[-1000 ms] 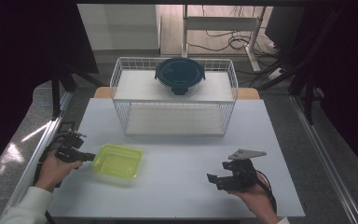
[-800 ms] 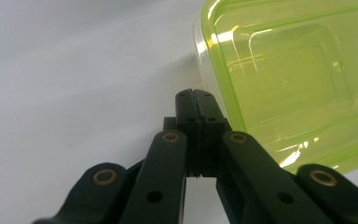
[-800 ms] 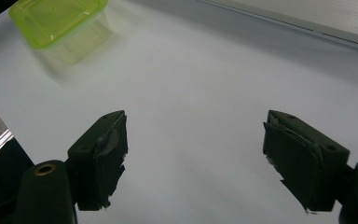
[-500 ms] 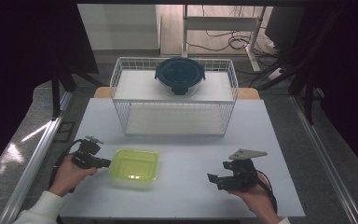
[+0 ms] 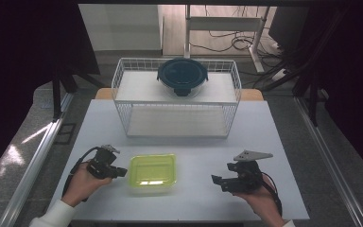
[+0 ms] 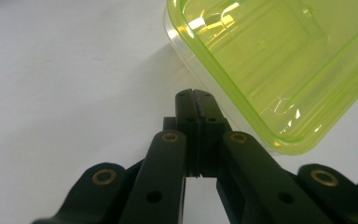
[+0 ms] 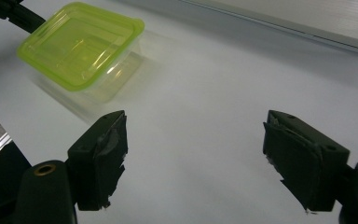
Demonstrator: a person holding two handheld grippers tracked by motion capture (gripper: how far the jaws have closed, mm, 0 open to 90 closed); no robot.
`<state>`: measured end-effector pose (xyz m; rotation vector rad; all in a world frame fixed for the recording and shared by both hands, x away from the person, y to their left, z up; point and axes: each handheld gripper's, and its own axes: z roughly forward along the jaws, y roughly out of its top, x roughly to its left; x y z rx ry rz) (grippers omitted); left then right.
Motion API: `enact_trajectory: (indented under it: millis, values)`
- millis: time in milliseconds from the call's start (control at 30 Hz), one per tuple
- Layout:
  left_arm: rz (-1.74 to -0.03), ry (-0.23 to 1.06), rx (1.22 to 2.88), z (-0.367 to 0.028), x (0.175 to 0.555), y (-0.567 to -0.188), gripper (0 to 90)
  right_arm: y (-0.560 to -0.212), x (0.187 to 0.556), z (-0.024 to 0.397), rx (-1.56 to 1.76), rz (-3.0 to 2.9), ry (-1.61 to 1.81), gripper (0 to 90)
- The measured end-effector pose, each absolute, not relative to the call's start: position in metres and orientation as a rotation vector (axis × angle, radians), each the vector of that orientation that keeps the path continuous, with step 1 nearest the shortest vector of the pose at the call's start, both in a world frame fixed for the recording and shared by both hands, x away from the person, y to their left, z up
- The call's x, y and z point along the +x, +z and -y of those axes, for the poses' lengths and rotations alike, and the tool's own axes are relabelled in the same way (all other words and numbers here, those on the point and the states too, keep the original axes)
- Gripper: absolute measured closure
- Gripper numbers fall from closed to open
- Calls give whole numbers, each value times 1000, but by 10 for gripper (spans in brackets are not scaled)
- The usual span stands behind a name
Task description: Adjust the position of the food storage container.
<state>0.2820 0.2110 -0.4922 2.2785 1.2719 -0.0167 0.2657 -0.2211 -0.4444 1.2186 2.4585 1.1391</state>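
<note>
A clear tub with a lime-green lid (image 5: 152,172) sits on the white table (image 5: 194,146) near its front edge, left of centre. My left gripper (image 5: 121,172) is shut, with nothing between its jaws, and its tip is against the tub's left side. In the left gripper view the closed tips (image 6: 195,95) meet the tub (image 6: 279,56) at its rim. My right gripper (image 5: 220,182) rests at the front right, open and holding nothing, pointing left. Between its spread jaws (image 7: 196,140) lies bare table, with the green-lidded tub (image 7: 81,44) farther off.
A white wire rack (image 5: 118,78) stands across the back of the table. A dark round lidded container (image 5: 183,75) sits on its upper shelf. The rack's lower edge (image 7: 307,23) runs along the top of the right gripper view. Dark curtains flank both sides.
My left hand has moved right along the table's front, and the green-lidded tub has slid right with it. The right gripper has stayed where it was.
</note>
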Motion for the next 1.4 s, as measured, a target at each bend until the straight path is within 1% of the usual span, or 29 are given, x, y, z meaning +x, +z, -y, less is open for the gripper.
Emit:
enact_trajectory:
  millis: [333,567,733,833,1133,1267,1400]
  values:
    - [-1231,-66,2282,-187,284,-495,895,-444,266,221,1223,-2457,1138,216]
    - [-1191,-91,2298,-162,287,-498,894,-444,266,222,1226,-2454,1138,217]
    - [-1173,-68,2320,-149,295,-499,891,-445,266,222,1229,-2457,1135,217]
    - [-1182,-65,2301,-144,301,-500,891,-445,266,222,1231,-2456,1136,217]
    - [-1194,-81,2282,-134,312,-503,891,-445,267,222,1230,-2456,1133,217]
    - [-1203,-68,2284,-138,311,-504,885,-444,267,224,1235,-2446,1139,217]
    - [-1234,-34,2235,-150,305,-501,883,-444,267,226,1240,-2441,1141,217]
